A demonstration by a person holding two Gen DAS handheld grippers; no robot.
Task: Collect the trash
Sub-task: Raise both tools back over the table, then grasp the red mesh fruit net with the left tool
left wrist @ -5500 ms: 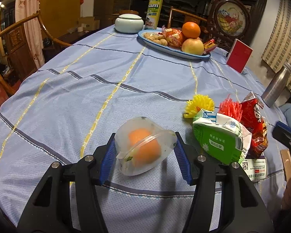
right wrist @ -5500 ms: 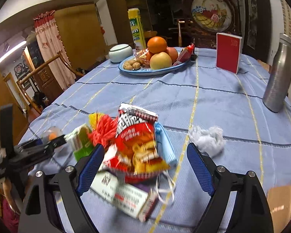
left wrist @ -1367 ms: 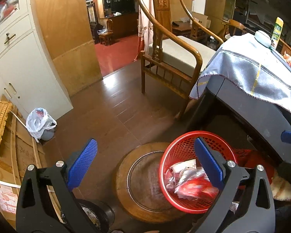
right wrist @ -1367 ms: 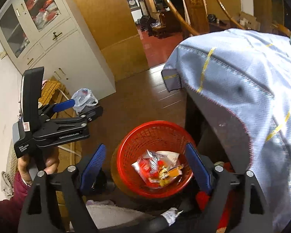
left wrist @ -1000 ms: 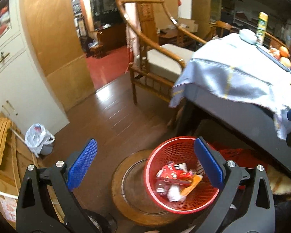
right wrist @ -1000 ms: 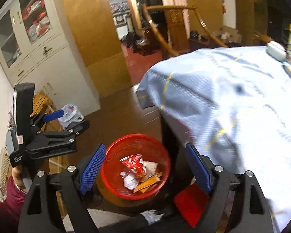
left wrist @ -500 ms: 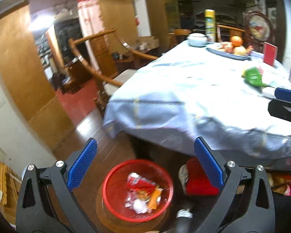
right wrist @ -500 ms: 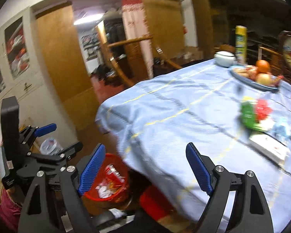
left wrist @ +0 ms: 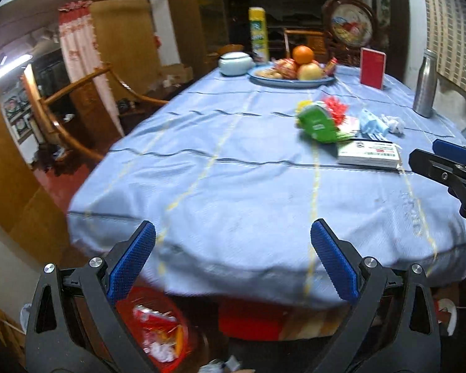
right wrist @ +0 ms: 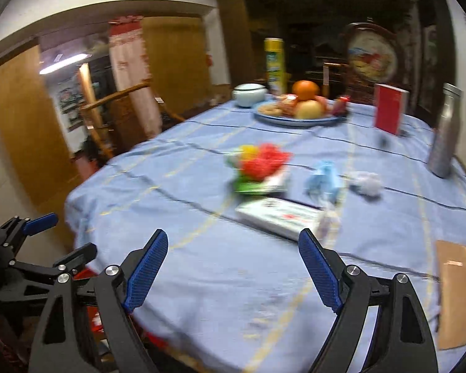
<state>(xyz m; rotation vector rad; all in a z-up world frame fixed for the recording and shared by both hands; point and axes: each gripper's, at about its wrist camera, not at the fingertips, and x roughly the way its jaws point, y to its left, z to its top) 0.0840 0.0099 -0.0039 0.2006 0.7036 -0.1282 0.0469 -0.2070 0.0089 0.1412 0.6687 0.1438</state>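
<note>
Matt woven tablecloth; brushed-metal bottle; glossy (likely ceramic) fruit plate.

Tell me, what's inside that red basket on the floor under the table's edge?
The red basket holds a red snack wrapper and crumpled white paper. The left gripper covers part of it, so anything deeper stays hidden.

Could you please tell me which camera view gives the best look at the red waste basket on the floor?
The left wrist view: the red basket sits below the table edge, wrappers visible inside, partly behind the claw. The right wrist view shows only a red sliver behind its claw.
</note>
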